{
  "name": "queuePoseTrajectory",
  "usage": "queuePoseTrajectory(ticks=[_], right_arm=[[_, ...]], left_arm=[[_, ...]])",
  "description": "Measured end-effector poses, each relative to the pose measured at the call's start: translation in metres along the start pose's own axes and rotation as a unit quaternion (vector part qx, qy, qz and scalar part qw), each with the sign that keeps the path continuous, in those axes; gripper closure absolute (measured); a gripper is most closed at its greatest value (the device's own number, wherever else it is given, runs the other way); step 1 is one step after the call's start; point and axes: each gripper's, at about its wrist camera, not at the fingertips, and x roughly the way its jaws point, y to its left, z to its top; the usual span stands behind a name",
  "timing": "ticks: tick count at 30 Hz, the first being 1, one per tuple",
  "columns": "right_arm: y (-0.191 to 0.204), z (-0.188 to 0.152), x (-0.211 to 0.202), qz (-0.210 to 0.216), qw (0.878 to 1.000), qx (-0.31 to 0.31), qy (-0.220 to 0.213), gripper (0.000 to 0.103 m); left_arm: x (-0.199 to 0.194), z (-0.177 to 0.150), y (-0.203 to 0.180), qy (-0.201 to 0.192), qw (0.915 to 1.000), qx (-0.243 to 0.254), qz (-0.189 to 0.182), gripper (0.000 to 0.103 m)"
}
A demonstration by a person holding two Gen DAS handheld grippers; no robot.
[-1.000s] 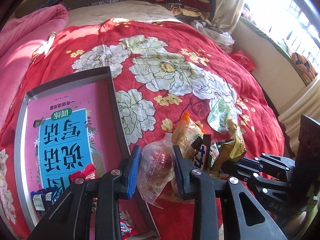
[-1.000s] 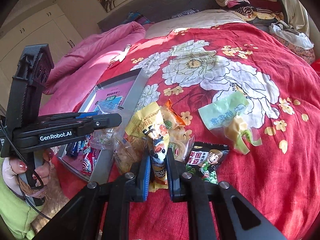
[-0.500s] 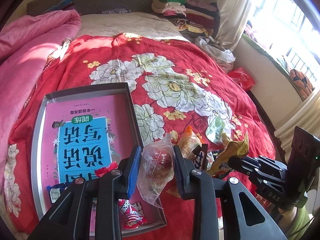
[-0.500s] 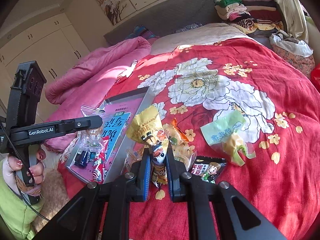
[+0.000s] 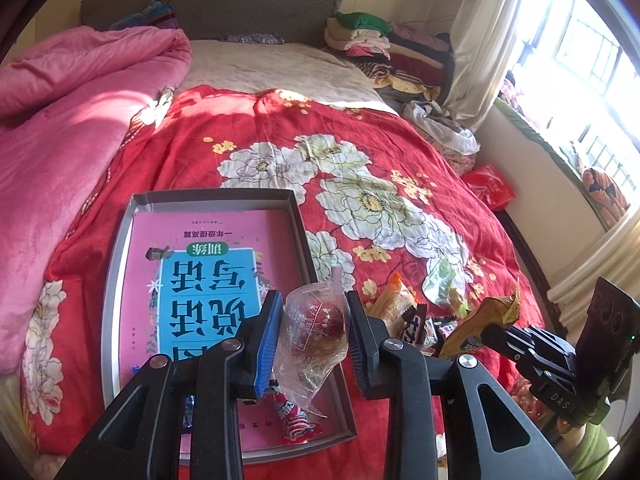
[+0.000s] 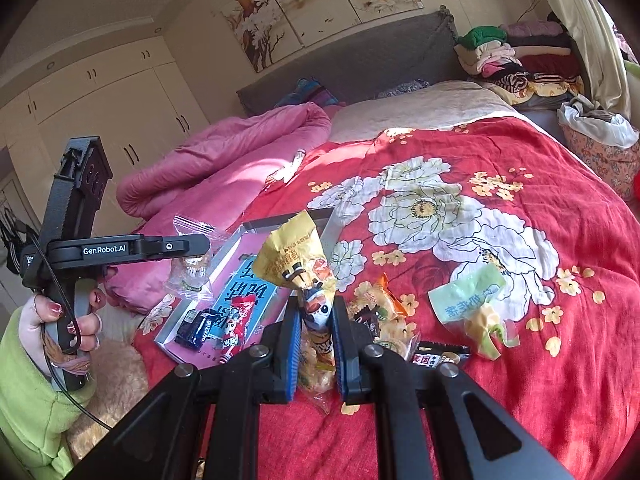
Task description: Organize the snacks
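My left gripper [image 5: 314, 334] is shut on a clear plastic snack packet [image 5: 316, 332] with a dark red piece inside, held above the near right corner of a grey tray [image 5: 120, 248] lined with a pink and blue book. My right gripper [image 6: 316, 338] is shut on a yellow snack packet [image 6: 298, 258] with a cartoon print, lifted above a pile of loose snacks [image 6: 384, 316] on the red flowered bedspread. In the right wrist view the left gripper [image 6: 192, 246] shows with its clear packet [image 6: 192, 260] hanging over the tray [image 6: 256, 226]. A few small packets [image 6: 216, 326] lie in the tray.
A green and yellow packet [image 6: 472, 304] and a dark packet [image 6: 436, 354] lie right of the pile. A pink duvet [image 5: 72, 120] is bunched at the left. Folded clothes [image 5: 372, 40] are stacked by the headboard. A hand [image 6: 68, 320] in a green sleeve grips the left handle.
Both grippers have risen with their packets. The left one has carried the clear packet from beside the pile to over the tray's corner. The yellow packet now hangs clear of the pile.
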Motion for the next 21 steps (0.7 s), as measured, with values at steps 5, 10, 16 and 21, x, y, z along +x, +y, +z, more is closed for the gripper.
queuePoseTrajectory(ticks=[5,10,16,21], right_arm=[[0.009,0.002,0.000,0.011,1.000,-0.007,-0.005,0.088],[0.017,0.005,0.002,0.028,1.000,-0.002,-0.006,0.088],[0.036,0.008,0.009,0.041,0.999,-0.016,-0.001,0.088],[0.054,0.008,0.020,0.053,0.998,-0.027,0.008,0.088]], left_arm=[[-0.011,-0.001,0.019,-0.012,0.9997,-0.020,0.009,0.070],[-0.021,-0.004,0.035,-0.019,0.9991,-0.032,0.023,0.070],[-0.028,-0.013,0.057,-0.021,0.9979,-0.051,0.034,0.070],[-0.032,-0.022,0.070,-0.019,0.9973,-0.061,0.037,0.070]])
